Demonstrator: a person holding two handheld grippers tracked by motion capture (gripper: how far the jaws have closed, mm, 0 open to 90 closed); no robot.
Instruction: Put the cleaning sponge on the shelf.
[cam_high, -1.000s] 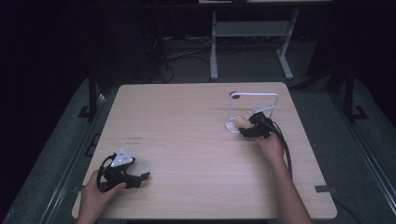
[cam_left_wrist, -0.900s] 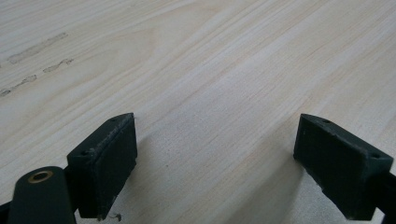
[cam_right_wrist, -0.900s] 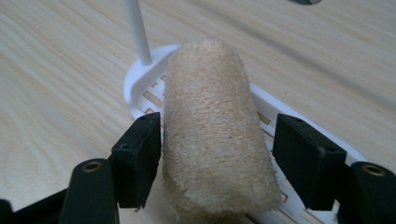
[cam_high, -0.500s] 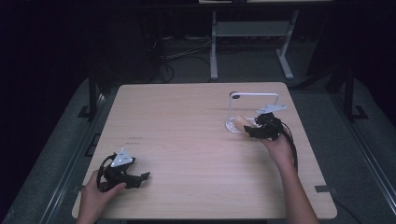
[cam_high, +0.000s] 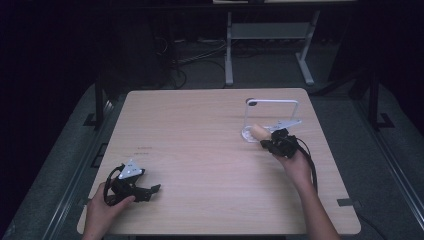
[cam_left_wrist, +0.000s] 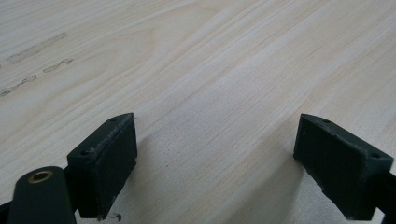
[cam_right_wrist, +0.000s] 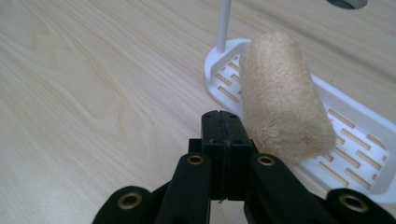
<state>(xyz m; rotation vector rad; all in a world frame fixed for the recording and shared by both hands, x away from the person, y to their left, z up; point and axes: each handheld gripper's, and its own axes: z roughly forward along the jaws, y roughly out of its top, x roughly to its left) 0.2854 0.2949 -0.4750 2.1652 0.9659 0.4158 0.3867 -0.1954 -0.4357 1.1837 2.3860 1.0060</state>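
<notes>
Loofah-looking thing first: a beige, rough-textured cylindrical sponge roll (cam_right_wrist: 281, 100) is lying on its side on the slotted base of a white plastic rack with a thin wire frame (cam_high: 270, 102), over at the far right of the pale wooden worktop (cam_high: 200, 135). In the right tool's view it sits tilted across the tray, one end hanging just past the rim toward the camera.

Right tool (cam_right_wrist: 226, 122) has its jaws pressed fully together with nothing between them, tips just beside the near end of the roll and off to its side. I can't tell if they're actually touching it. Left tool (cam_high: 150, 190) is parked at the near left corner, well apart from all this, jaws spread wide over bare wood (cam_left_wrist: 210, 93).

What I'd worry about: with the jaws closed like that, any forward nudge just pushes the roll. It's round and light, so it'd probably roll off the tray or skid into the upright post. The rack looks light too, so a bump might shove the whole thing toward the worktop's edge.
</notes>
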